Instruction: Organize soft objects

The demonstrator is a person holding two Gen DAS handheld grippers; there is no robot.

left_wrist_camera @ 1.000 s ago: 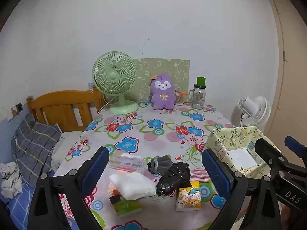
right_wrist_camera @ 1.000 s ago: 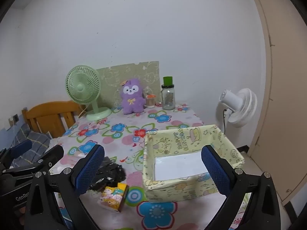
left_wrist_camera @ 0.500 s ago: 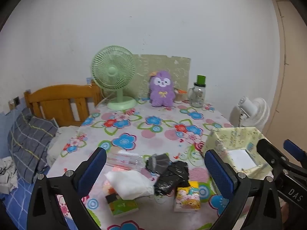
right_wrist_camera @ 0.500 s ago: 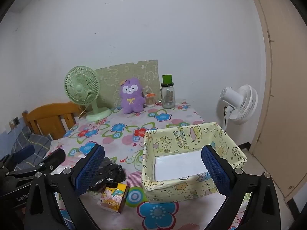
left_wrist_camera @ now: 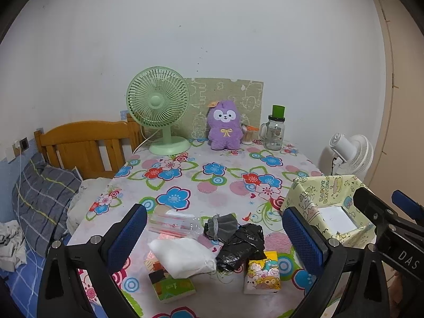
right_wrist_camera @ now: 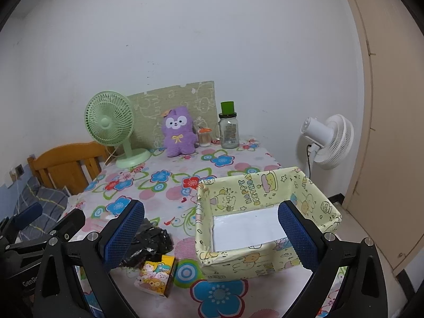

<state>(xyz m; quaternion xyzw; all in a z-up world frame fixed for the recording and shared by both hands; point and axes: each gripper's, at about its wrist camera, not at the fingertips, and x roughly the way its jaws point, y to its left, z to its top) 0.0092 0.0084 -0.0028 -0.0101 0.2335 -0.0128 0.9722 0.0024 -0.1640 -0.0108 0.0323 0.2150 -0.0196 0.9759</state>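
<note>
We hold the left gripper (left_wrist_camera: pixel 214 241) wide and empty above the heap of soft things at the table's near edge: the white cloth bundle (left_wrist_camera: pixel 182 257) lies just below and ahead, its length running left to right. Our right gripper (right_wrist_camera: pixel 210 234), also wide, faces the empty yellow cartoon-print fabric box (right_wrist_camera: pixel 304 185), so the left is nearer.

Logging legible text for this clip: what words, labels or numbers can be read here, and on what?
"HAPPY BIRTHDAY": inner wall of the yellow patterned box, the second word partly blurred.
"DAS": body of the right gripper, seen from the left wrist view.
"GenRo", cut off: body of the left gripper, seen from the right wrist view.
Glass jar label, cartoon tissue pack and green packet: print too small to read.
</note>
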